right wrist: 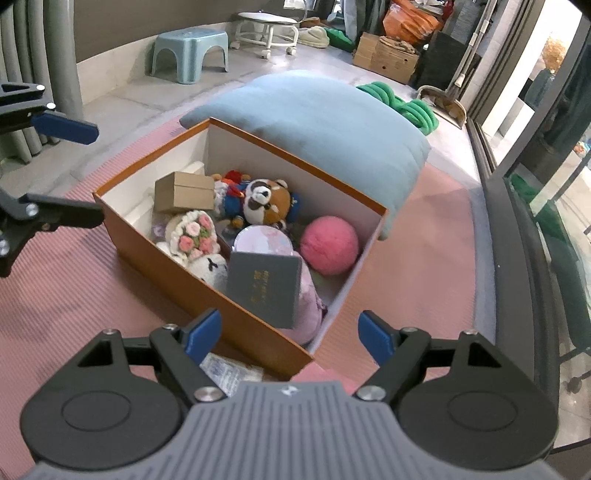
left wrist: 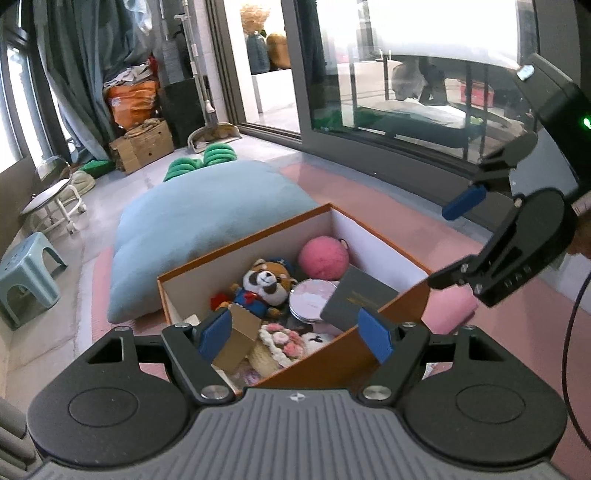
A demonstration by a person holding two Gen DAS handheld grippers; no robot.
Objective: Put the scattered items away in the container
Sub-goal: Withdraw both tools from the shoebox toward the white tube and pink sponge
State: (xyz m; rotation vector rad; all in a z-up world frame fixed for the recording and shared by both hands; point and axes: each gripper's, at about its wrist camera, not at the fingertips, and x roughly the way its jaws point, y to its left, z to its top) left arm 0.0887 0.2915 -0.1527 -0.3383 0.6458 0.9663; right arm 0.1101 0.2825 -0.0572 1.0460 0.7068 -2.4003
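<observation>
An orange box [left wrist: 391,306] with white inner walls [right wrist: 155,254] stands on a pink mat. It holds a raccoon plush [left wrist: 264,282] [right wrist: 266,201], a pink ball [left wrist: 324,257] [right wrist: 328,245], a round pink tin [left wrist: 312,299] [right wrist: 264,240], a grey book [left wrist: 356,301] [right wrist: 264,288], a small cardboard box [left wrist: 236,341] [right wrist: 184,192], a crochet bouquet [left wrist: 282,341] [right wrist: 194,232] and a white plush [right wrist: 210,267]. My left gripper [left wrist: 295,338] is open and empty above the box's near corner. My right gripper [right wrist: 290,334] is open and empty above another corner. A white packet [right wrist: 229,371] lies outside the box under it.
A large blue cushion [left wrist: 207,221] [right wrist: 317,114] lies behind the box. A pale blue stool [right wrist: 190,48], a wheeled white stool [right wrist: 267,27], a green plush [right wrist: 402,101] and cardboard boxes [left wrist: 142,146] stand beyond. A glass door frame [right wrist: 517,206] runs along the mat's edge.
</observation>
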